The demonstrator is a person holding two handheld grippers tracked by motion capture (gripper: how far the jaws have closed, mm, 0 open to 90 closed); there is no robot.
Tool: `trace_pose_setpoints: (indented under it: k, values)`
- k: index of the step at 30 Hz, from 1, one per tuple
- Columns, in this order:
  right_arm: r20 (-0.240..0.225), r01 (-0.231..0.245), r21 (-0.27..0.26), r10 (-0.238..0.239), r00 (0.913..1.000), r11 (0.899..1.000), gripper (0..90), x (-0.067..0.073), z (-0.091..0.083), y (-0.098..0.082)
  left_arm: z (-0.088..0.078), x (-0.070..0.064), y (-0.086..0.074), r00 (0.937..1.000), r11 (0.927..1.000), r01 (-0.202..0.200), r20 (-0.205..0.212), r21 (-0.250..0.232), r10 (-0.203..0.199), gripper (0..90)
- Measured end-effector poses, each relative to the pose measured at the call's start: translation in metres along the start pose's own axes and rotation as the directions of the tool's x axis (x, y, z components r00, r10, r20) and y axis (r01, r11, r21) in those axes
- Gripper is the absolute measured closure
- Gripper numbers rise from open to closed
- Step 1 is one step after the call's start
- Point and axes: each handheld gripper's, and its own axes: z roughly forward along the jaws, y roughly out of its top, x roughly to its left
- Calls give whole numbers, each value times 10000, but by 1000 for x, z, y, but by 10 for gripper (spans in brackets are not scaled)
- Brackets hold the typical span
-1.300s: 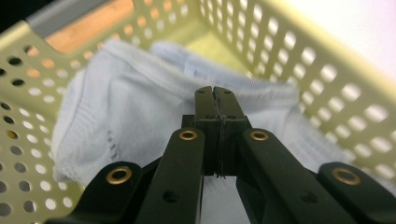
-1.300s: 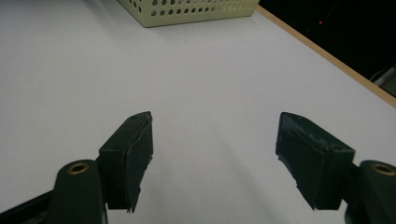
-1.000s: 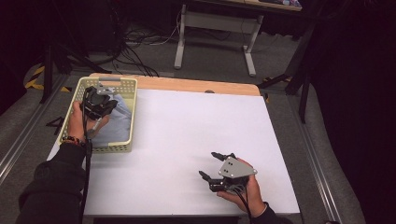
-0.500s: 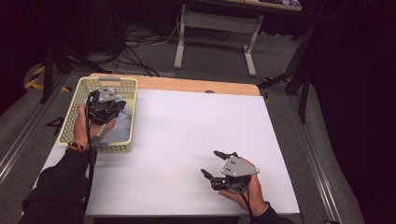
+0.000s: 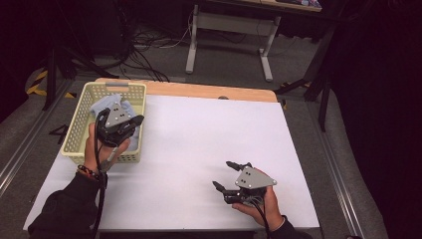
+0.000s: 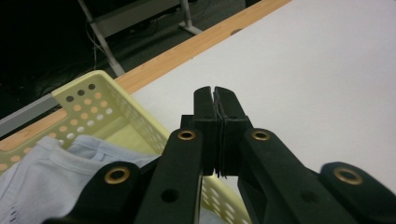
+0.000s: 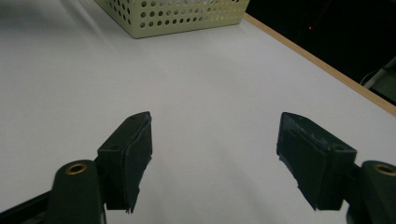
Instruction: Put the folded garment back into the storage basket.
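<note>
A pale yellow perforated basket (image 5: 79, 134) stands at the table's left with a light blue cloth (image 5: 102, 104) lying in it. My left gripper (image 5: 138, 119) hovers over the basket's near right corner and points right. In the left gripper view its pads (image 6: 226, 116) meet along a thin seam; they have just been opening by a hair, with nothing between them. Below them lie the cloth (image 6: 51, 163) and the basket rim (image 6: 100, 93). My right gripper (image 5: 222, 174) rests low over the white table at the front right, open and empty (image 7: 215, 135).
The white tabletop (image 5: 209, 134) has a wooden strip (image 5: 199, 90) along its far edge. The basket's side wall (image 7: 187, 14) shows at the top of the right gripper view. Behind the table are cables and a desk frame (image 5: 229, 35) on the floor.
My left gripper has moved from over the cloth toward the near right corner of the basket. The right gripper has stayed in place, still open.
</note>
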Motion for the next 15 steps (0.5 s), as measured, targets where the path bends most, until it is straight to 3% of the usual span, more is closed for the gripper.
trace_pose_setpoints:
  k: [8,15]
  values:
    - [93,-4,18,4,10000,10000,264,0,0,0,-2,-18,-3,9994,9990,-221,257,-392,231,820]
    - [283,-78,31,77,9996,10000,260,-1,0,-1,-4,-33,-4,9977,9964,-628,215,-562,641,749]
